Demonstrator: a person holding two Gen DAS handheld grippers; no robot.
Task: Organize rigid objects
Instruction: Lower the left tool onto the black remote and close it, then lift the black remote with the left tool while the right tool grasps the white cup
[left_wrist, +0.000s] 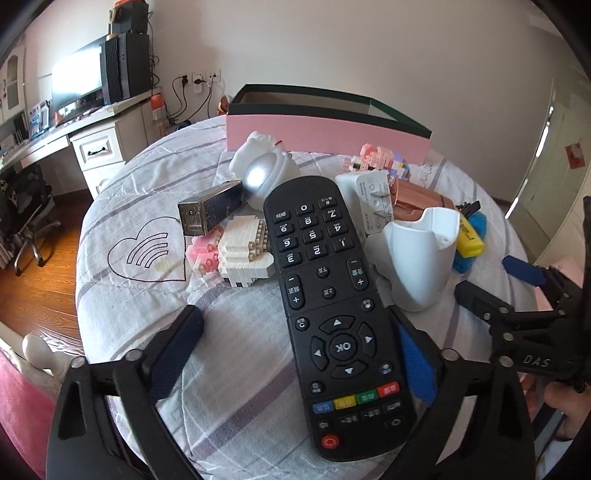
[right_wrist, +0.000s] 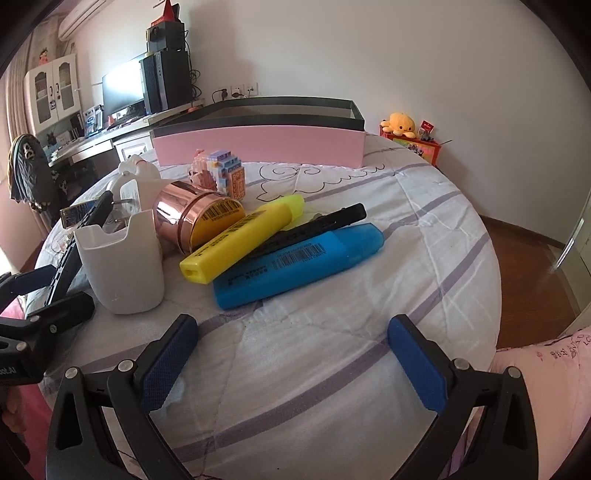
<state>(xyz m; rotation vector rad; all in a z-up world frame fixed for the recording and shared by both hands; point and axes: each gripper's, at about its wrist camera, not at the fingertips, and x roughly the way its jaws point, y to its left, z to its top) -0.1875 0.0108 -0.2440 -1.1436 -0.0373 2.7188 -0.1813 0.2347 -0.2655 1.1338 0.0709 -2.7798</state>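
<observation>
The pink box (left_wrist: 325, 134) with the dark rim stands open at the far side of the bed cover (left_wrist: 236, 350), and it looks like the place where the rigid objects should go. In front of it lies a loose heap: a white cup (right_wrist: 120, 264), a copper-coloured can (right_wrist: 192, 218), a blue marker (right_wrist: 299, 266) and a yellow marker (right_wrist: 243, 238) with a black pen (right_wrist: 317, 225) resting across them. The black remote (left_wrist: 332, 314) lies nearest, between the two pads of the left gripper (left_wrist: 295, 354); the right pad is just beside its edge, the left pad is well apart, so the jaws are spread and not yet pressing (I judge the grasp is only beginning). The right gripper (right_wrist: 291, 365) hovers wide open over bare cover, short of the markers. Next the left jaws must close squarely on the remote's long sides before lifting towards the box.
</observation>
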